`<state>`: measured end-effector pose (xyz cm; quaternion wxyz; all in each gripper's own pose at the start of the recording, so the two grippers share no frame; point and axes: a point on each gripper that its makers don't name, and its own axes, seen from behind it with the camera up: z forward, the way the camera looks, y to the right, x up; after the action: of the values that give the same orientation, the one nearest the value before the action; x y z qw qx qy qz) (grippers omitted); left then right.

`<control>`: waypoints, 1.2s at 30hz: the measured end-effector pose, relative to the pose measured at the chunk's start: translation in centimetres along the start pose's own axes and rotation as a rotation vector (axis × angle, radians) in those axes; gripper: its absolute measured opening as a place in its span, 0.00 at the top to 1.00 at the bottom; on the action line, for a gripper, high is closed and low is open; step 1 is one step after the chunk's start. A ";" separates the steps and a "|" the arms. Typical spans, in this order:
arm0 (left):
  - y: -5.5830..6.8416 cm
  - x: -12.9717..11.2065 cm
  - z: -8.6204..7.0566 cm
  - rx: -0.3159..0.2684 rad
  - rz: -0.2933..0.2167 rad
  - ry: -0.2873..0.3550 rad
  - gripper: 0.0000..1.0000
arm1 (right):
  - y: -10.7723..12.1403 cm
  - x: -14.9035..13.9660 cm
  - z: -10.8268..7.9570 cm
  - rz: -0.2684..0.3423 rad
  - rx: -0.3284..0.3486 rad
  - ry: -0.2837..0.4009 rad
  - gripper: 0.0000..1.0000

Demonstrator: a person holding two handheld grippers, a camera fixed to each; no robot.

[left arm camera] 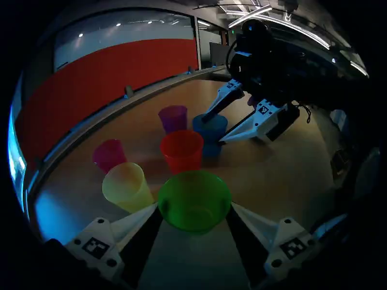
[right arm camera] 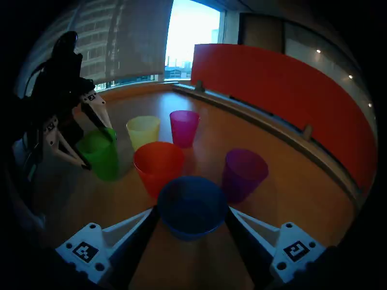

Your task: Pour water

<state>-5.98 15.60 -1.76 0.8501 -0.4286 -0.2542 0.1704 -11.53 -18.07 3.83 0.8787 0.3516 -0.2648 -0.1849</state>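
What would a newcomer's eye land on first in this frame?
Bright cups cluster on the wooden table: a red cup in the middle, with a yellow cup, a pink cup and a purple cup near it. The left gripper clasps the green cup on one side, the right gripper the blue cup opposite. A long red wall panel runs behind.

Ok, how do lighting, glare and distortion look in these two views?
Left gripper view: dim, the ceiling strips glare at top, a blue cast lies on the table at left, fisheye bows the red wall; the green cup is sharp. Right gripper view: the window is blown out, the left edge falls near black, the blue cup reads clearly.
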 end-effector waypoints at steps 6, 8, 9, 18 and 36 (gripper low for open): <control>-0.1 -0.1 -0.2 0.002 -0.003 0.002 0.14 | 0.1 -0.4 0.5 -0.007 -0.008 -0.008 0.09; -0.1 -0.1 -0.2 0.003 -0.003 0.002 0.14 | 0.1 -0.4 0.6 -0.009 -0.012 -0.006 0.10; -0.1 -0.1 -0.2 0.003 -0.004 0.002 0.14 | 0.1 -0.5 0.6 -0.010 -0.012 -0.005 0.10; -0.4 0.1 -0.6 0.015 -0.016 0.019 0.14 | -0.7 -0.1 -0.2 -0.010 0.007 0.005 0.11; -1.9 5.6 -3.8 0.091 -0.048 0.173 0.15 | -0.8 9.0 -6.2 0.072 -0.017 0.224 0.11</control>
<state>0.88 14.92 -0.46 0.8913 -0.3963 -0.1821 0.1240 -0.85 -19.99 2.51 0.9118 0.3526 -0.1761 -0.1150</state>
